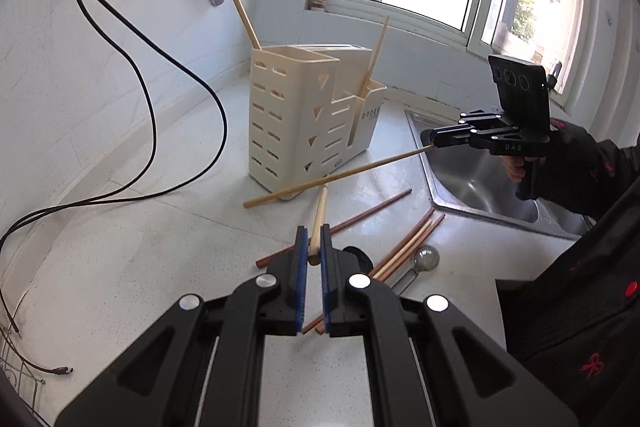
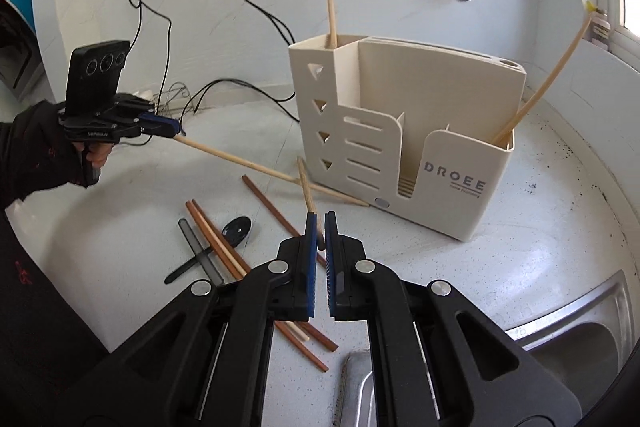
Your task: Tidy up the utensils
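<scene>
Two pale wooden chopsticks are being held clear of a kitchen counter, one in each gripper, apparently so that both can be dropped into the cream utensil holder just ahead. The left gripper is being kept nearly closed on the end of its chopstick, which is pinched between the blue pads and is pointing toward the holder. The right gripper is likewise being clamped on one tip of its chopstick. Darker chopsticks and a black spoon are being left on the counter, unsorted.
</scene>
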Demonstrator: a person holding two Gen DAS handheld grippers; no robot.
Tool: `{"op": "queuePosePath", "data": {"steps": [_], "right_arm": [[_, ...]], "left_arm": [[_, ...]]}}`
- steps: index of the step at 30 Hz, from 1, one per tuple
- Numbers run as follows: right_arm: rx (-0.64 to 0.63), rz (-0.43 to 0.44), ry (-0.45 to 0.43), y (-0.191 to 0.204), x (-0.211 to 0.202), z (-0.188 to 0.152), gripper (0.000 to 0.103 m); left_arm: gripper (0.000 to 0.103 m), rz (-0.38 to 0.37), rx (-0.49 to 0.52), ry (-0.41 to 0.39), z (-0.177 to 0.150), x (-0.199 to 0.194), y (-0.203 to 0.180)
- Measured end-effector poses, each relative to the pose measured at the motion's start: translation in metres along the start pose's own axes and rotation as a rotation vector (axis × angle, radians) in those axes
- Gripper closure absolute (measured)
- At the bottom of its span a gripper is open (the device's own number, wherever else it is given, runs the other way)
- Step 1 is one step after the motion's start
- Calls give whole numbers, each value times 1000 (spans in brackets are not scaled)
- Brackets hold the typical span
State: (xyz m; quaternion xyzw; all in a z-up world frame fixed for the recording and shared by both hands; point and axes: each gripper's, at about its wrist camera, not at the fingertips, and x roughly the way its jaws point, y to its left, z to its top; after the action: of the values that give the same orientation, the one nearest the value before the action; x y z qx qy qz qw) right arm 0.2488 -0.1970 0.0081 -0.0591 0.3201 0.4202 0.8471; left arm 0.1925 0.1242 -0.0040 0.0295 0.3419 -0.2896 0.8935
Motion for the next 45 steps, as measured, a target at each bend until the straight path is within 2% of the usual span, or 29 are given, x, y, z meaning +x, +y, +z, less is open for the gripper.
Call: {"op": "queuePosePath", "data": {"steps": [3, 10, 15, 23, 32, 36, 37, 45], "right_arm": [[62, -4, -68, -5, -6, 6, 99], [140, -19, -165, -14, -7, 25, 99], [155, -51, -225, -17, -10, 46, 99], [152, -121, -293, -18, -20, 70, 100], [145, -192, -365, -17, -38, 84, 100], [100, -228, -376, -10, -53, 91, 100], [93, -241, -381, -9, -57, 93, 100], [78, -278, -406, -6, -82, 98, 100]], "left_arm": [[97, 19, -21, -32, 6, 2, -2], [97, 58, -99, -125, 20, 5, 2], [98, 110, -153, -202, 41, 2, 7], [98, 171, -183, -266, 72, 1, 8], [98, 184, -218, -338, 100, 1, -3], [99, 181, -200, -352, 110, -7, -12], [103, 184, -194, -351, 112, -9, -14], [103, 179, -170, -338, 115, -15, -22]]}}
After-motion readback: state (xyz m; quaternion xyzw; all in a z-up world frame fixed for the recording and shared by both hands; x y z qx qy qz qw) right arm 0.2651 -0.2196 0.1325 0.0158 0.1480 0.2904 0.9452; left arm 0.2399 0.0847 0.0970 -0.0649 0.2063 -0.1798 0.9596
